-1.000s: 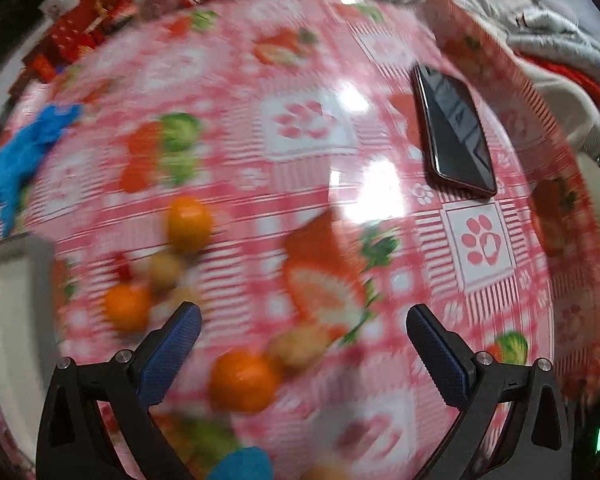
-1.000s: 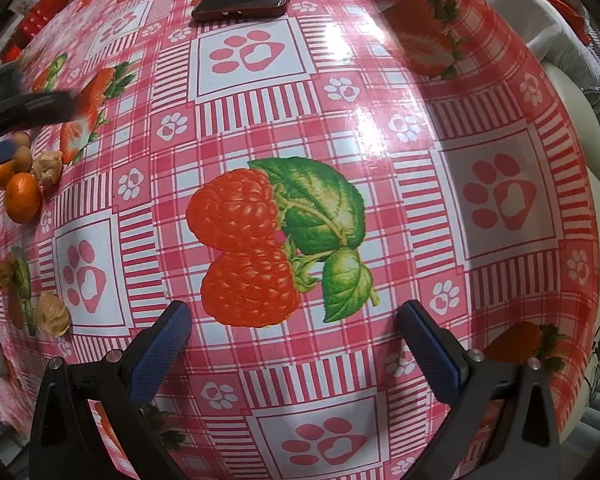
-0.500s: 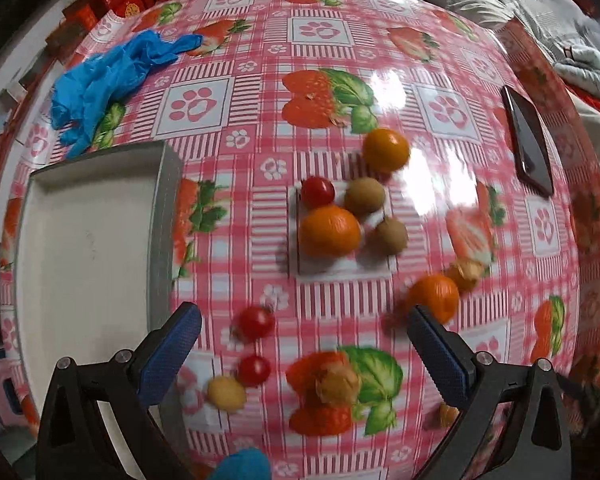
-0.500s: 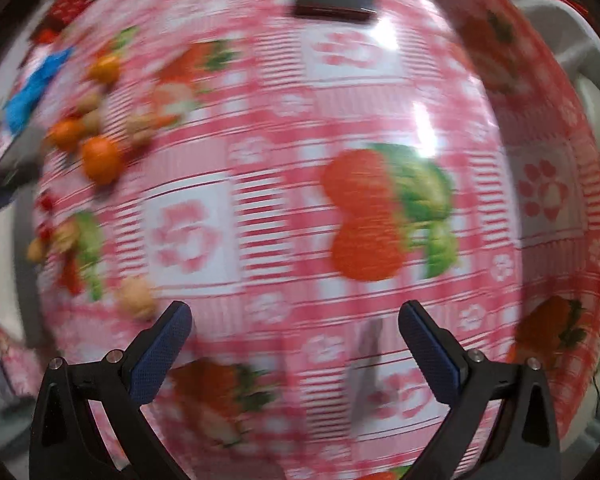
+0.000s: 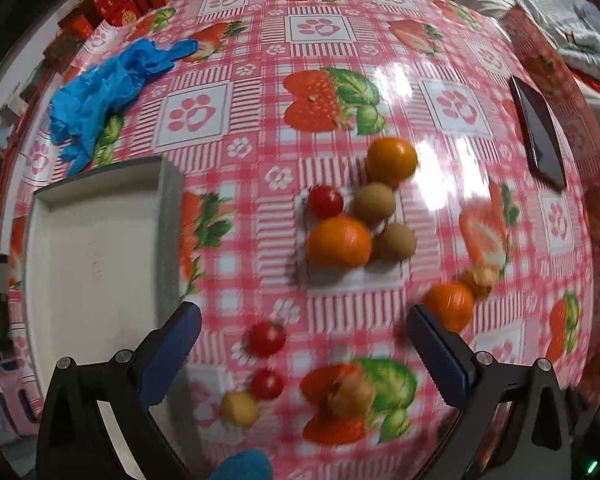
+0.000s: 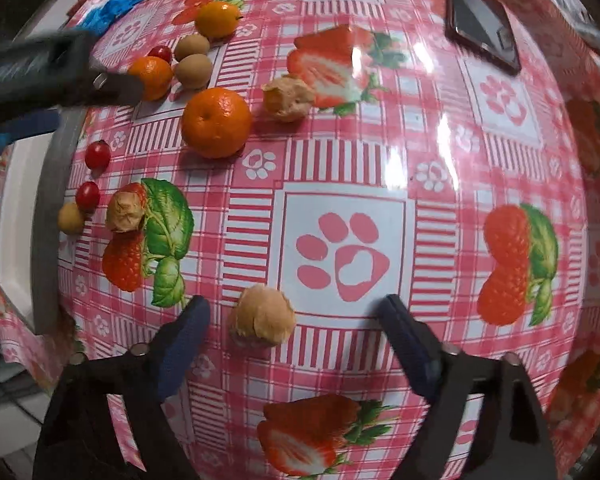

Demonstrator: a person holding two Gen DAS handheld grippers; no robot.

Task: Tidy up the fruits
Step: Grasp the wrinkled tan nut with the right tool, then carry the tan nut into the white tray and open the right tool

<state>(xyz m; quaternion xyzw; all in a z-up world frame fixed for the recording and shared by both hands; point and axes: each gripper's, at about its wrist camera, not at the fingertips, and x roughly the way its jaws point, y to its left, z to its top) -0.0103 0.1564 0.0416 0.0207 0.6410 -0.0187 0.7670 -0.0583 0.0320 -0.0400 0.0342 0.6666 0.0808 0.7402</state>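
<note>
On the left we see the white tray (image 5: pixel 96 248), then our left gripper (image 5: pixel 304 344) open w/ nothing between the fingers. Fruits lie on the cloth (image 5: pixel 260 128) right of the tray: oranges (image 5: pixel 339 242), tomatoes (image 5: pixel 266 339). Right gripper (image 6: pixel 294 330) is open around a walnut (image 6: pixel 262 322), not touching.

A table under a pink checked oilcloth (image 5: pixel 260 168) printed with paw prints and strawberries carries everything. In the left wrist view, a white tray (image 5: pixel 96 264) lies at nine o'clock, a crumpled blue glove (image 5: pixel 104 84) at ten, a dark phone (image 5: pixel 538 132) at two. Near the centre cluster two oranges (image 5: pixel 339 242), two brown round fruits (image 5: pixel 374 203) and a cherry tomato (image 5: pixel 325 201); a third orange (image 5: pixel 449 306) sits at four, two more tomatoes (image 5: pixel 266 339) at six.
</note>
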